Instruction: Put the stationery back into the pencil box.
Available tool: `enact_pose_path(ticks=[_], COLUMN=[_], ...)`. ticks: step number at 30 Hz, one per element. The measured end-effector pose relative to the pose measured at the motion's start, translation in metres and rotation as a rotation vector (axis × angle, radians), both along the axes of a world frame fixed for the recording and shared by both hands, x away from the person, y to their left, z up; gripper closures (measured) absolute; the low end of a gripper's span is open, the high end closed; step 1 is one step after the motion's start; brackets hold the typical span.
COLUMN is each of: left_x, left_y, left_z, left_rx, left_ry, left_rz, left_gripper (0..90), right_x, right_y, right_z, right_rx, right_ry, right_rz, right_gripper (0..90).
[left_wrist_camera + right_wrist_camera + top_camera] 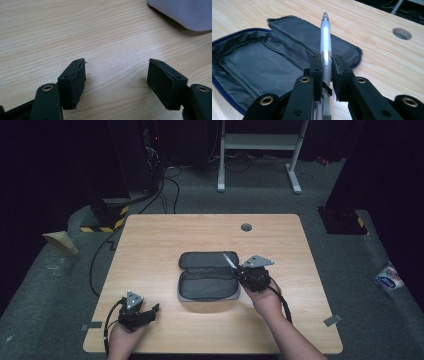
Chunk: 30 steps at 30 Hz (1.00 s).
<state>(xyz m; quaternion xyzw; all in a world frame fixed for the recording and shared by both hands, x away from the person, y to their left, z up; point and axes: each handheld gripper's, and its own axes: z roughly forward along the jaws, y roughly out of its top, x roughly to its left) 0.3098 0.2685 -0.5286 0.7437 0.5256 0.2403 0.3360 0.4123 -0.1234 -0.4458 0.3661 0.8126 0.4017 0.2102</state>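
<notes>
A grey pencil case (207, 275) lies unzipped and spread flat in the middle of the table, its lining up (262, 57). My right gripper (243, 269) hovers at the case's right edge, shut on a silver pen (325, 37) whose tip points out over the open case. The pen (230, 260) slants up to the left in the high view. My left gripper (150, 311) rests low at the table's front left, open, with bare wood between its pads (73, 80). A corner of the case (185, 15) lies beyond it to the upper right.
The wooden table (150, 240) has a round cable hole (246, 227) near its far edge. A white metal stand (260, 150) and cables are on the floor behind. A packet (389, 277) lies on the floor at the right.
</notes>
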Motion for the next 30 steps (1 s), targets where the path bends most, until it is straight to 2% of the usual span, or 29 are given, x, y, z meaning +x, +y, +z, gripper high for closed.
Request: enact_pose_path(ticks=[8,16,21,26,30], left_x=[0.0,0.0,0.0,0.0,0.0], left_y=[0.0,0.0,0.0,0.0,0.0], left_z=[0.0,0.0,0.0,0.0,0.0], left_rx=[0.005,0.007,0.007,0.008,0.007], left_ry=[-0.002,-0.002,-0.002,-0.002,-0.002], left_rz=[-0.007,-0.008,-0.008,-0.009,-0.008], left_gripper=[30.2,30.1,30.1,30.1,30.1], right_x=[0.001,-0.002,-0.003,-0.003,-0.003], right_y=[0.03,0.064,0.078,0.09,0.093], right_z=[0.001,-0.005,-0.007,-0.005,-0.003], right_rx=[-0.003,-0.009,-0.015,-0.027,-0.025], right_ry=[-0.002,0.011,0.019,0.008,0.007], right_rz=[0.067,0.143,0.167,0.199,0.208], right_gripper=[78.7,78.7,78.7,78.7,78.7])
